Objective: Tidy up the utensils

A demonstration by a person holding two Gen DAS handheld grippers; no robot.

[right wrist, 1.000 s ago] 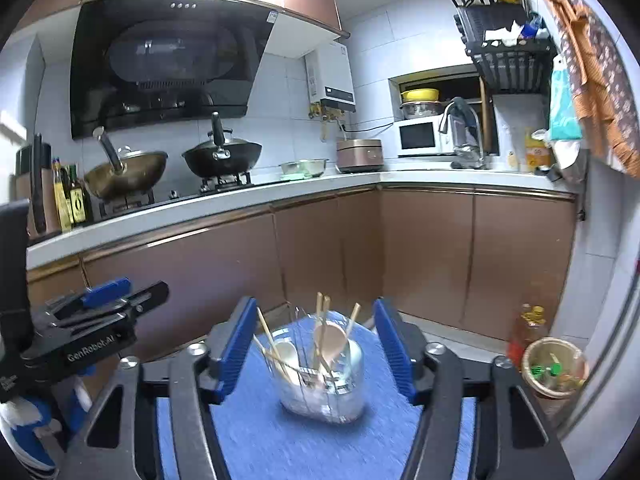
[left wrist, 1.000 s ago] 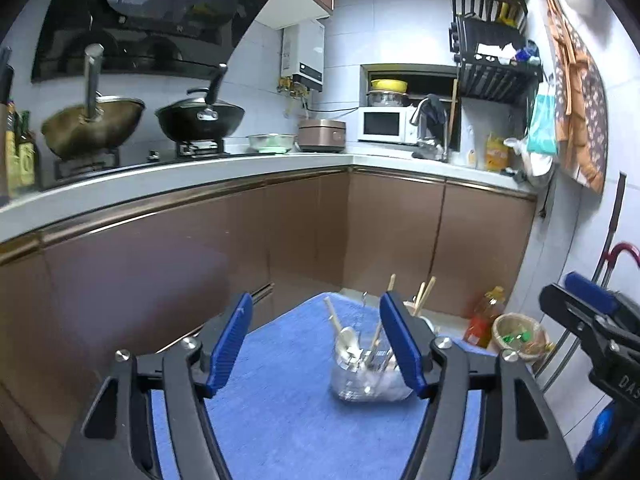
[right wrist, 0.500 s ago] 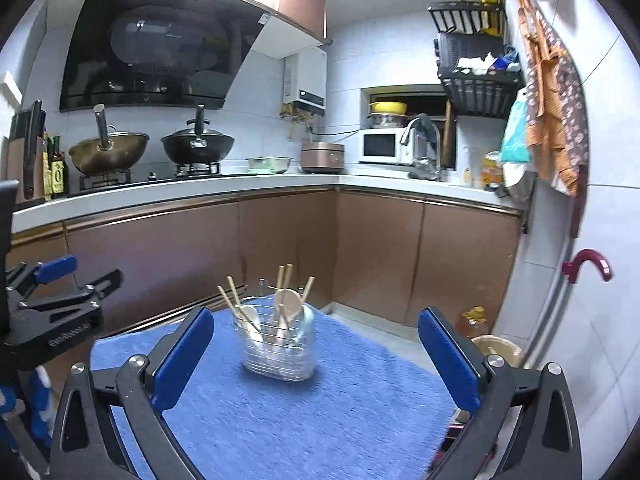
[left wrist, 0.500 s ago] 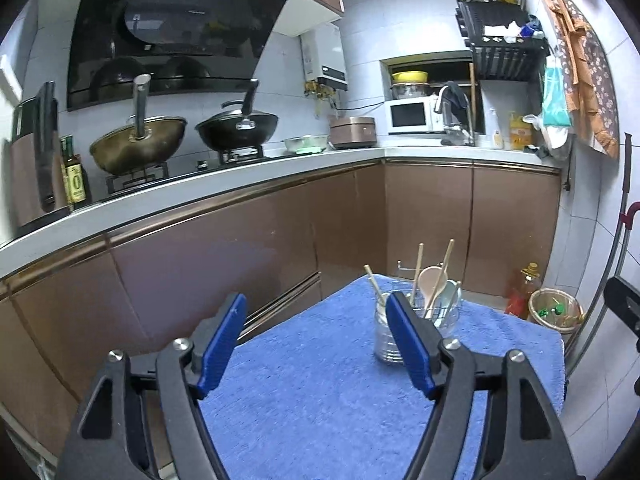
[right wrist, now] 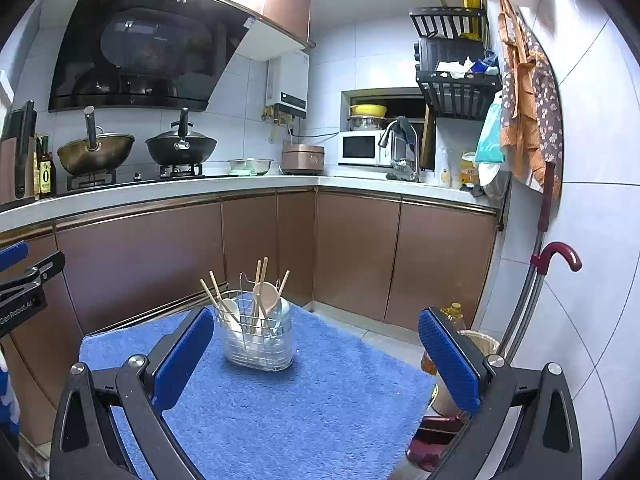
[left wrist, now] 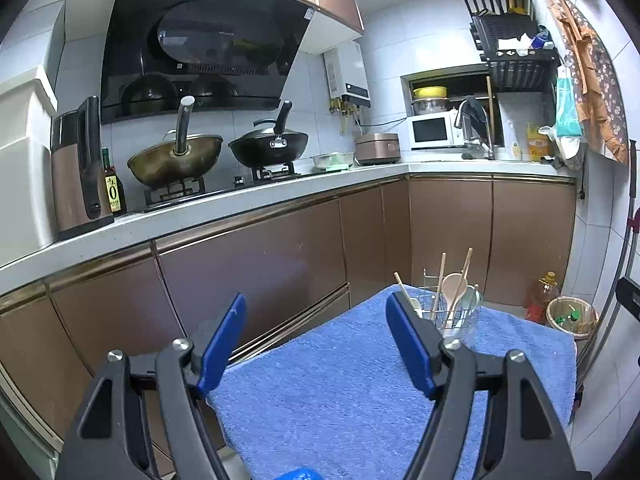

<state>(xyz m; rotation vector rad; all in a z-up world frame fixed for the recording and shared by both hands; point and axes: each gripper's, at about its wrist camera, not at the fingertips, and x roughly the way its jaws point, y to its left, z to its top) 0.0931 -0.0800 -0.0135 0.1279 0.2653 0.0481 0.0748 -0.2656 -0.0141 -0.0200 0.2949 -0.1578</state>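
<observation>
Currently, both claws stand spread and empty, each clear of the utensil holder.

Right wrist view: the right gripper (right wrist: 316, 344) has its blue-padded jaws spread wide, at the lower left and lower right of the frame. One second earlier the same jaws were much closer together and bracketed the clear wire-framed utensil holder (right wrist: 256, 340); half a second earlier they were already spread as now. The holder now sits at frame centre, upright on the blue terry towel (right wrist: 304, 400), beyond the jaw tips and touching neither pad. It contains wooden chopsticks (right wrist: 260, 280) and pale spoons (right wrist: 266, 296), leaning but contained.

Left wrist view: the left gripper (left wrist: 316, 328) has its jaws spread, nothing between them. One second earlier the holder lay low and close, just beside the right-hand pad. Now it stands further off, at the lower right of centre, partly hidden behind the right-hand pad tip (left wrist: 400, 320) and apart from it. More of the towel shows ahead of the jaws than before.

Background: the brown cabinet fronts (right wrist: 352, 256) and white countertop (right wrist: 168, 192) fill mid-frame; two woks (right wrist: 180, 148) sit on the hob at upper left. A part of the left gripper (right wrist: 24, 284) appears at the left edge of the right wrist view.
</observation>
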